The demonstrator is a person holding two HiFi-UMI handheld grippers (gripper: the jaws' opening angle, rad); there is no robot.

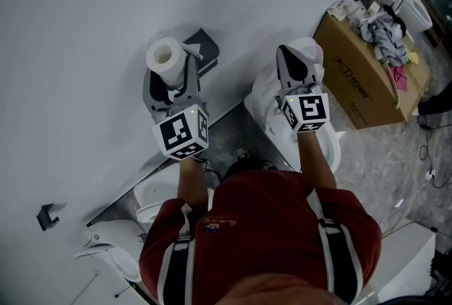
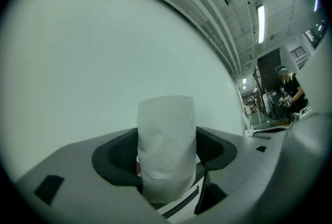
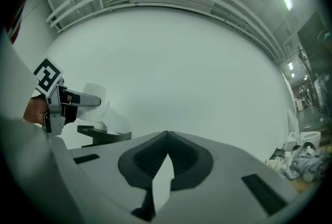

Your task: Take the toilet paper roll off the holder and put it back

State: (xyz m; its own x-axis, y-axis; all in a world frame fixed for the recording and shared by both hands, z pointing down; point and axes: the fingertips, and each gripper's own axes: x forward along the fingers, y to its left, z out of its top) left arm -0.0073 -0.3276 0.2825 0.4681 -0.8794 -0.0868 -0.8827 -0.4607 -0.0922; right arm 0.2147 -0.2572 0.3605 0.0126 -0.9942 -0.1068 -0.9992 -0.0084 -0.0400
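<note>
Left tongs (image 1: 171,85) clamp toilet paper roll (image 2: 166,129); right tongs (image 3: 166,137) together. Soft roll may slip, missing holder (image 1: 206,49) at 2 o'clock.

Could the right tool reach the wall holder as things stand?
Probably yes: bare wall lies between the right tool and the holder, though the left tool, gripping the roll, crowds its far side.

Dark red short-sleeved shirt (image 1: 261,219) with a small printed emblem (image 1: 210,224) near the collar; two black shoulder straps with white edging (image 1: 329,243) lie over it. Left gripper (image 1: 169,72) and right gripper (image 1: 282,49): grey moulded plastic shells, black ribbed pads lining the jaws, a tiny green light on each body. Each carries a white cube with black square markers (image 1: 182,133) at its rear end
</note>
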